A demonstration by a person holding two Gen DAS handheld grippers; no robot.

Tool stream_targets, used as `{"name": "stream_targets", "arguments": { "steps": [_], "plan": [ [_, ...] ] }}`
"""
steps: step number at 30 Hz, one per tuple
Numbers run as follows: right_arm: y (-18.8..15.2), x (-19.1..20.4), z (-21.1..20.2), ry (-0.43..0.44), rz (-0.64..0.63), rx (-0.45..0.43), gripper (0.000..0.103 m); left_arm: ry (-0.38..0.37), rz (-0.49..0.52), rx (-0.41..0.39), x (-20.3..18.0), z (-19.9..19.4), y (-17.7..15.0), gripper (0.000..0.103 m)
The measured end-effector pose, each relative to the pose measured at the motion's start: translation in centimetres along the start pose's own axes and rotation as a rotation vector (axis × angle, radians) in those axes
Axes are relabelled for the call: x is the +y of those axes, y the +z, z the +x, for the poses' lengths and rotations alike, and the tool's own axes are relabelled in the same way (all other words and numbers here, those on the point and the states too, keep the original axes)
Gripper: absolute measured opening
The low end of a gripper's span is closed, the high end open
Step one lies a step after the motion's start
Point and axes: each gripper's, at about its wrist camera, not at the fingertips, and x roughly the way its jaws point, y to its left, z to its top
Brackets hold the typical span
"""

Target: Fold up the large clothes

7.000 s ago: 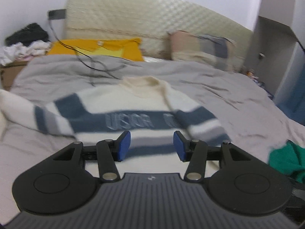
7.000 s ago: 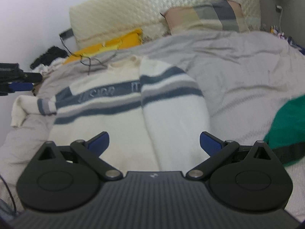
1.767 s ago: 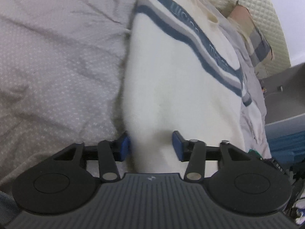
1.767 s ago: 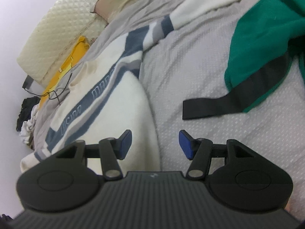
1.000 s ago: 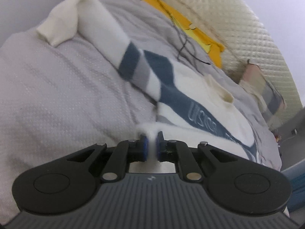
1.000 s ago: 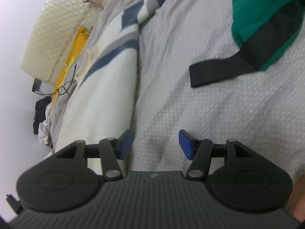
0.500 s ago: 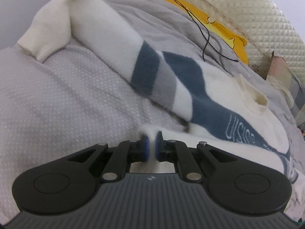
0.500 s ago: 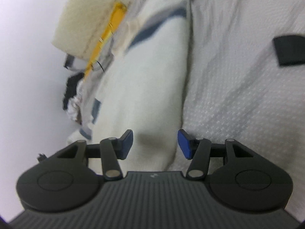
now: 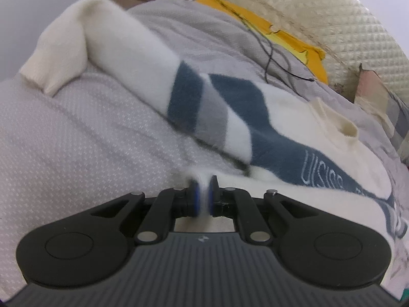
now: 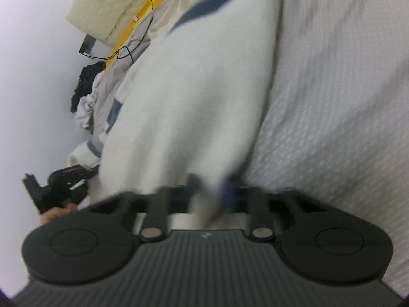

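The left hand-held gripper [image 9: 202, 196] pinches the sweater [image 9: 294, 138] hem just ahead of it on the bed [image 9: 76, 133]. The right hand-held gripper [image 10: 211, 195] is blurred but seems clamped on hem too. Thin bites of fuzzy knit may slip when lifted.

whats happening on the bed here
A person with a handheld gripper in each hand is folding a white sweater with blue and grey stripes, spread on a grey bedspread. The left gripper is shut on the sweater's bottom edge. The right gripper also has white fabric between its fingers, though that view is blurred. One sleeve lies stretched out to the side, not yet folded in.
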Motion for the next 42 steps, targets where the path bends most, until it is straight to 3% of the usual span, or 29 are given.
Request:
{"name": "stream_targets", "arguments": {
  "steps": [5,11,16,19,23,29,34,40,42],
  "plan": [
    [0.5,1.3,-3.8,0.03,-0.042,-0.129,0.01,-0.042,0.04,-0.033,-0.9,-4.5,-1.7,0.008],
    [0.9,1.5,-10.2,0.017,-0.029,-0.251,0.01,-0.2,0.088,-0.037,-2.1,-12.2,-4.4,0.008],
    [1.7,1.1,-15.7,-0.051,-0.038,-0.336,0.009,-0.362,0.02,0.103,-1.7,-17.0,-6.5,0.007],
    [1.9,0.4,-17.9,-0.117,-0.025,-0.364,0.008,-0.401,0.023,0.188,-2.1,-19.0,-8.0,0.007],
    [1.7,-0.3,-19.0,-0.235,-0.011,-0.356,0.007,-0.37,0.082,0.277,-3.2,-19.9,-10.0,0.007],
    [1.2,-2.7,-15.8,-0.409,0.074,-0.313,0.007,-0.235,0.201,0.357,-3.8,-18.5,-12.4,0.006],
    [1.1,-4.7,-15.0,-0.45,0.15,-0.303,0.007,-0.166,0.23,0.395,-3.2,-16.7,-12.6,0.006],
    [0.6,-4.1,-15.7,-0.421,0.135,-0.341,0.01,-0.146,0.248,0.388,-3.0,-17.2,-12.7,0.008],
    [0.4,-3.4,-16.4,-0.414,0.113,-0.368,0.011,-0.142,0.261,0.384,-3.3,-17.5,-12.6,0.02]
  ]
}}
